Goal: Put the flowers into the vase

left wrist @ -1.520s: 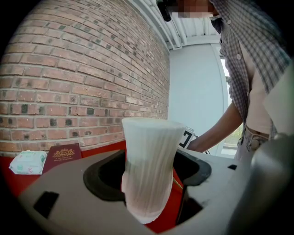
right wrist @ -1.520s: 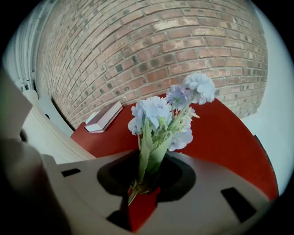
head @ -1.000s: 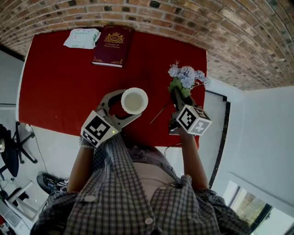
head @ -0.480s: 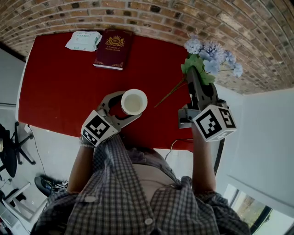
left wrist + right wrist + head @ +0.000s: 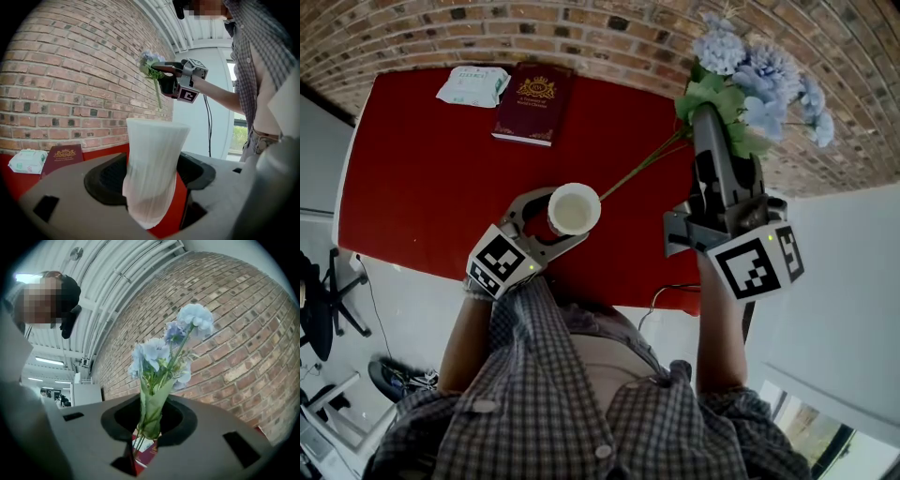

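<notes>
A white ribbed vase point(image 5: 574, 208) stands on the red table point(image 5: 422, 178), and my left gripper point(image 5: 555, 212) is shut on it, one jaw on each side. In the left gripper view the vase point(image 5: 152, 173) fills the gap between the jaws of the left gripper point(image 5: 151, 180). My right gripper point(image 5: 713, 127) is raised high at the right, shut on the stems of a bunch of pale blue flowers point(image 5: 766, 77). The thin stem ends hang down-left toward the vase but stay apart from it. In the right gripper view the flowers point(image 5: 165, 350) rise from the right gripper point(image 5: 150, 423).
A dark red book point(image 5: 532, 103) and a white-green wipes packet point(image 5: 471, 85) lie at the table's far edge by the brick wall point(image 5: 609, 28). The table's right edge is below my right gripper. The person's checked shirt point(image 5: 562, 394) fills the near side.
My right gripper has lifted the flowers well up off the table, up and right in the head view, and tilted upward. The left gripper and the vase have stayed still.
</notes>
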Demonstrator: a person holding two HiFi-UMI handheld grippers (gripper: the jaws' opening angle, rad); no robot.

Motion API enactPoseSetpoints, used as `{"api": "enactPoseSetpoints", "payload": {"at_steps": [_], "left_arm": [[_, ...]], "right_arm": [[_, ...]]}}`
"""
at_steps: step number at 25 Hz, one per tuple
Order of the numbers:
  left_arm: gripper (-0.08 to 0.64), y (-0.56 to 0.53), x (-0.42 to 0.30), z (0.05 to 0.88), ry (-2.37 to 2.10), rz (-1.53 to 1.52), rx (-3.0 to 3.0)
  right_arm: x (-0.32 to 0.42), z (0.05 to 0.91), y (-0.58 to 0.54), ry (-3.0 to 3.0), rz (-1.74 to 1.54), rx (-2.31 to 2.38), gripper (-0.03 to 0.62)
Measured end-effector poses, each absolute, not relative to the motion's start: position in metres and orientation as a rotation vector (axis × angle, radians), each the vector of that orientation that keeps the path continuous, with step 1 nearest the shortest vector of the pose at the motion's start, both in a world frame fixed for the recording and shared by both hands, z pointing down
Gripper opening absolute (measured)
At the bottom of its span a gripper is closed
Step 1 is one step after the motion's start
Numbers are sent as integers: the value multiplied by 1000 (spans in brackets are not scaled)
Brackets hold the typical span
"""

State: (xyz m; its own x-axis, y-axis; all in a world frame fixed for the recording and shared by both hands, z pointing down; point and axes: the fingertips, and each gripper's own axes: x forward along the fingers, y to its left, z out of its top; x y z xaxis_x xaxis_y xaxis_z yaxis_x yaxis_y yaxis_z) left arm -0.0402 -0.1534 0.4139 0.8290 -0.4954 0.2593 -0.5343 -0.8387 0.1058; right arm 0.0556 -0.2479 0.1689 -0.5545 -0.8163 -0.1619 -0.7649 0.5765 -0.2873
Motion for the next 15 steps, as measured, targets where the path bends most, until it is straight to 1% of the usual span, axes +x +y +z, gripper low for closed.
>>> {"api": "enactPoseSetpoints", "payload": {"at_steps": [9,15], "left_arm": [[333,-153,-39,415,-805,337,2836],[333,-153,-41,419,-804,351,2832]], "right_arm": [[2,215,-223,2760,-173,-1254,80],[-21,253,-207,2873,-132,-1217,80]]}}
